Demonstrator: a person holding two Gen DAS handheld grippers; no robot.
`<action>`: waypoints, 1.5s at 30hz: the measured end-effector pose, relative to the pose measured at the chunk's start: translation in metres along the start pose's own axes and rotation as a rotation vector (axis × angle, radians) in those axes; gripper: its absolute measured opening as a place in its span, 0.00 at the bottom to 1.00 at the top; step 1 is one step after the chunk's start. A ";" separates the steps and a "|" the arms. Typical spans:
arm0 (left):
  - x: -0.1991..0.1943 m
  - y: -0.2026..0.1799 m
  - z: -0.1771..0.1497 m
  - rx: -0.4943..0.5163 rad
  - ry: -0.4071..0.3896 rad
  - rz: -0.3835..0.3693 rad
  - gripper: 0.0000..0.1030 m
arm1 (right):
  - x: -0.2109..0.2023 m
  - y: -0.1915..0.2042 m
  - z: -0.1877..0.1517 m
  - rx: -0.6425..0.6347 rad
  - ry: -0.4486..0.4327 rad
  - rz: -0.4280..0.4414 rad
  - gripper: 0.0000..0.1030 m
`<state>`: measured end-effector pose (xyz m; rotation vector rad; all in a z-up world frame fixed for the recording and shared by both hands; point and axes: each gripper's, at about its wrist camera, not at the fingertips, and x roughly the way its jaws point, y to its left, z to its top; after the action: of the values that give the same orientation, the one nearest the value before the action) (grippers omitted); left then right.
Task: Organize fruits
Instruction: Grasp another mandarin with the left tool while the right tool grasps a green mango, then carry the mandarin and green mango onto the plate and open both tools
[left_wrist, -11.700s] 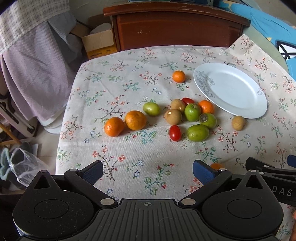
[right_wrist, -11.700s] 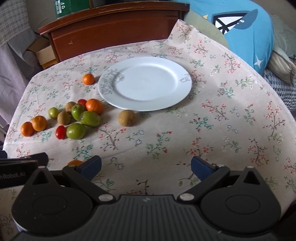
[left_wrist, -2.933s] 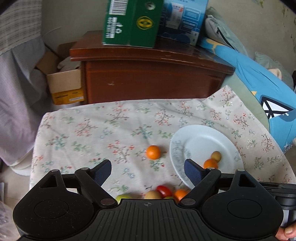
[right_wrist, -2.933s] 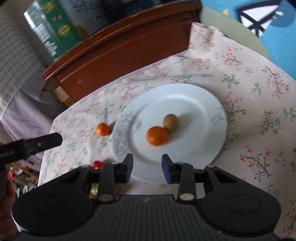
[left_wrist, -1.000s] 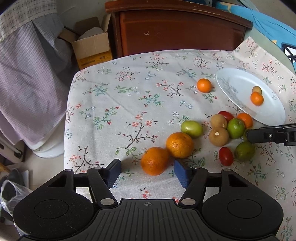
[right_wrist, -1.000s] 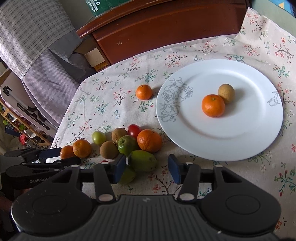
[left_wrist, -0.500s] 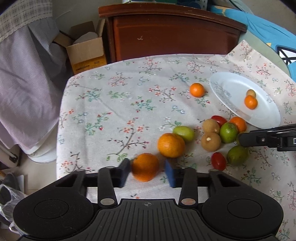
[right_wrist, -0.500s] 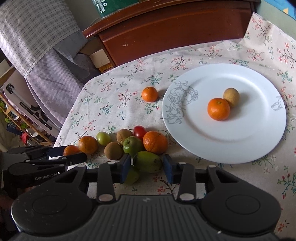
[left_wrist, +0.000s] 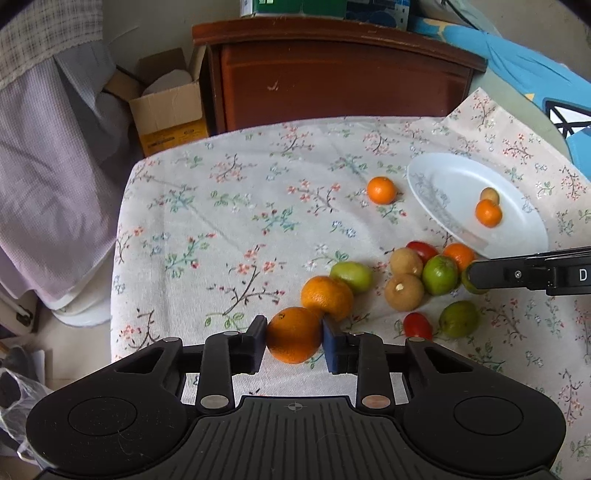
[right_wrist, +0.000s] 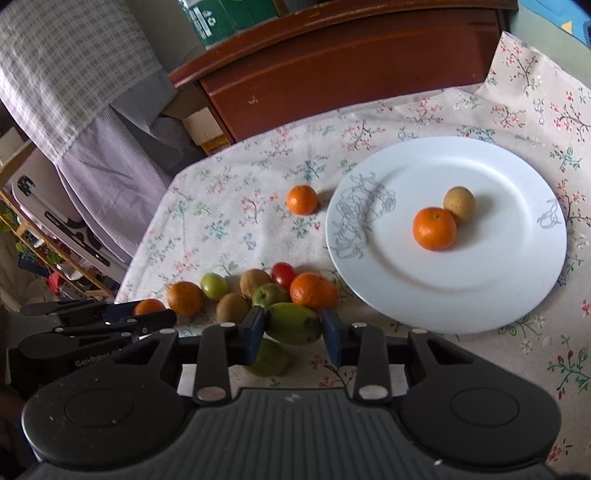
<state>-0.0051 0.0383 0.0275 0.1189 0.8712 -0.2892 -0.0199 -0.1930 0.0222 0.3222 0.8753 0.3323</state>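
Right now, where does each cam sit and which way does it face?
Left wrist: rides the left gripper, angled down across the floral tablecloth; its jaws have just been closing on a round orange fruit.
Right wrist: rides the right gripper, angled down; its jaws have just been closing on an oblong green fruit.
Shared: the white plate; each shows the other gripper.

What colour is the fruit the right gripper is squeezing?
Green. The fruit in the right gripper shows best in the right wrist view.
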 end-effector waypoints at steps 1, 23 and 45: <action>-0.001 -0.001 0.001 -0.001 -0.001 0.000 0.28 | -0.001 0.001 0.001 -0.002 -0.003 0.004 0.33; -0.020 -0.049 0.043 -0.037 -0.109 -0.170 0.28 | -0.029 -0.008 0.021 0.037 -0.104 0.004 0.33; 0.015 -0.090 0.079 -0.089 -0.100 -0.269 0.28 | -0.067 -0.065 0.047 0.258 -0.219 -0.127 0.33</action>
<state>0.0356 -0.0678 0.0674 -0.0958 0.7987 -0.5025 -0.0126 -0.2855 0.0705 0.5294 0.7194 0.0631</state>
